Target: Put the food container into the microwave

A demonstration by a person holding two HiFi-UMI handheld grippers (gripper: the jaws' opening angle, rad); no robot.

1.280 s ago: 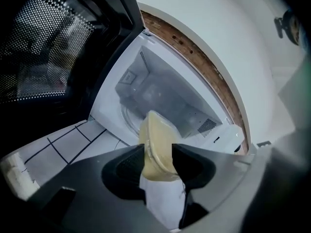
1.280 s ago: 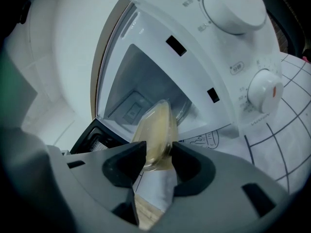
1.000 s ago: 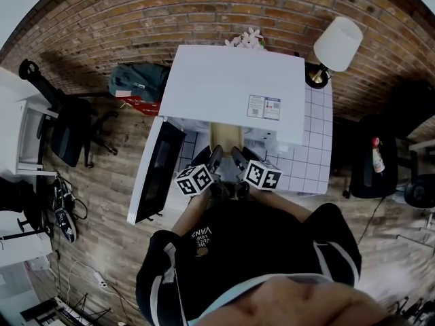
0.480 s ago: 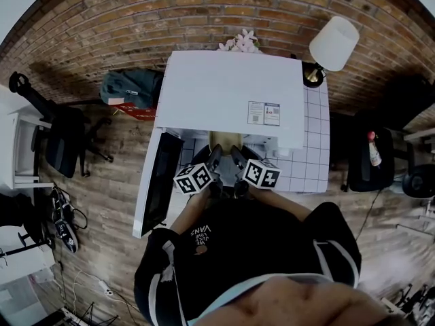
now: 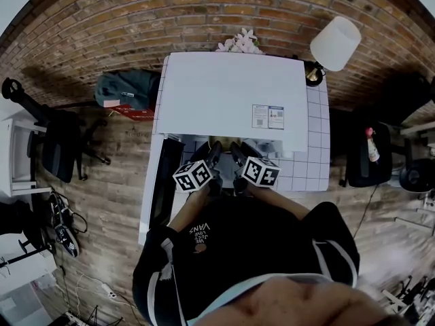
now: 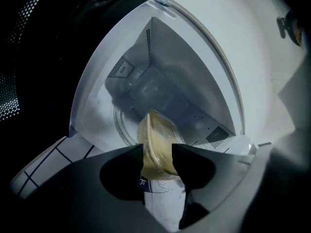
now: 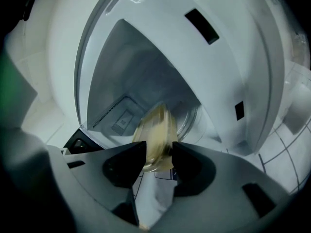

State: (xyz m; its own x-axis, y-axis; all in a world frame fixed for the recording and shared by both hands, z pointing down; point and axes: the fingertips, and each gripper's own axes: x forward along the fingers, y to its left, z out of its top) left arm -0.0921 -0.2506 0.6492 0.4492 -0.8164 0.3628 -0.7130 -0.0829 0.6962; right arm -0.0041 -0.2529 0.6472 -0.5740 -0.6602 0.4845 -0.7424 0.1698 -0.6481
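- The left gripper (image 6: 158,152) grasps one edge of the container (image 6: 156,142); its jaws press on the yellowish box from both sides
- The right gripper (image 7: 159,152) is clenched on the other edge of the same container
- The container hangs between both grippers in the open mouth of the microwave (image 6: 184,62), with its far end toward the glass plate (image 6: 122,125) inside
- The door (image 5: 163,185) stands open at the left
- In the head view both grippers reach side by side under the white microwave top, and the container is hidden there
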